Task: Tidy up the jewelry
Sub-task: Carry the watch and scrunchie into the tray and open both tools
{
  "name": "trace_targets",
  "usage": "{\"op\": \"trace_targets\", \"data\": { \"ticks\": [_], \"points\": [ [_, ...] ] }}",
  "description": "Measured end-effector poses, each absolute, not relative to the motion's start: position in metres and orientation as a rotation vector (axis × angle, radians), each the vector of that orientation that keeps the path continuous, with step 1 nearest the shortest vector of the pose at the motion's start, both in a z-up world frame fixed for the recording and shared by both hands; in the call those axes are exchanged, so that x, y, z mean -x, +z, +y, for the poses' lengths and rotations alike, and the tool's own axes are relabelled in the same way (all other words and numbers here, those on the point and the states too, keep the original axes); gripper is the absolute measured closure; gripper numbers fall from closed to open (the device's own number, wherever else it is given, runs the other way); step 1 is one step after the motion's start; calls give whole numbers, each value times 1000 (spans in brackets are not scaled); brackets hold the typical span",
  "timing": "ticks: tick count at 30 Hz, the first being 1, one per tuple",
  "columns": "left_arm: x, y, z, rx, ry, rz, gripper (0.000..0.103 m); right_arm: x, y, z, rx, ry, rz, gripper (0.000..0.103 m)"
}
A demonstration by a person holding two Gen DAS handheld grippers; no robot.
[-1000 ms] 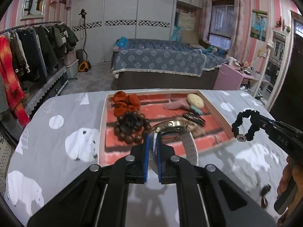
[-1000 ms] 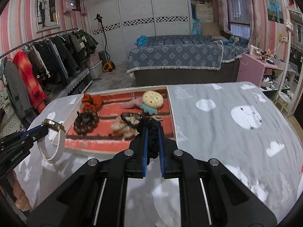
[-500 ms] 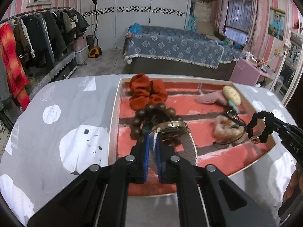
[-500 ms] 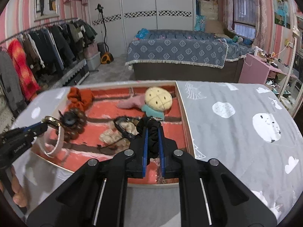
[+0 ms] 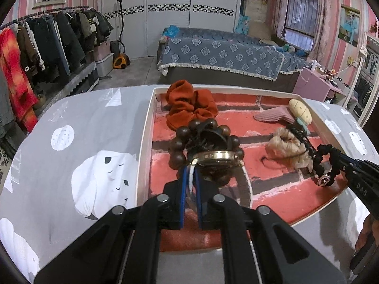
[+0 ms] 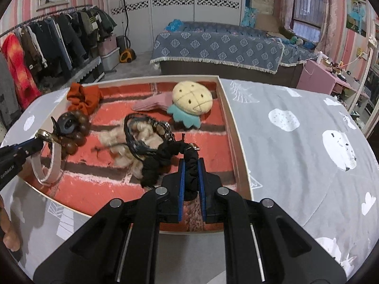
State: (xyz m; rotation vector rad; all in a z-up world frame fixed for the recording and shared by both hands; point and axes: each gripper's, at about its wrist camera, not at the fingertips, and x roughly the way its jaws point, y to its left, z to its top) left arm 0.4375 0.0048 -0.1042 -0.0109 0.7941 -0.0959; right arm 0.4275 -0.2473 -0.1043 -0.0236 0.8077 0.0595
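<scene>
A white-rimmed tray [image 5: 144, 142] lined with a red brick print lies on the grey tablecloth. My left gripper [image 5: 190, 177] is shut on the white strap of a gold-cased watch [image 5: 218, 158], which hangs just above the tray's near left part, in front of a brown bead bracelet [image 5: 182, 142]. My right gripper [image 6: 190, 168] is shut on a black scrunchie [image 6: 165, 161] with a small charm, low over the tray's near right part. In the right wrist view the left gripper [image 6: 35, 145] and the watch strap [image 6: 47, 168] show at the left edge.
Inside the tray lie an orange scrunchie [image 5: 189, 106], a fluffy beige hair tie [image 5: 284, 149] with a dark headband [image 6: 142, 130], a pink item [image 6: 151, 103] and a pineapple plush [image 6: 191, 99]. Grey cloth [image 6: 296, 142] stretches right of the tray. A hand [image 5: 369, 232] holds the right gripper.
Both grippers have come forward and down from in front of the tray to low over it. The watch and the black scrunchie stayed in their grips.
</scene>
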Motion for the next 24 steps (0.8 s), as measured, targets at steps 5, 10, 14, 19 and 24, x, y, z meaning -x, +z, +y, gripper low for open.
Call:
{"op": "trace_targets", "data": {
  "ticks": [5, 10, 14, 19, 24],
  "points": [
    [-441, -108, 10, 29, -94, 812, 95, -430, -111, -249, 22, 53, 831, 92],
    [-440, -109, 11, 21, -84, 809, 93, -432, -114, -252, 11, 54, 840, 90],
    [-439, -108, 12, 25, -86, 809, 93, -432, -115, -254, 8, 54, 841, 89],
    [-437, -107, 13, 27, -90, 808, 93, -431, -114, -251, 33, 55, 837, 65],
    [-423, -92, 12, 27, -111, 770, 93, -419, -98, -253, 38, 44, 785, 46]
  ]
}}
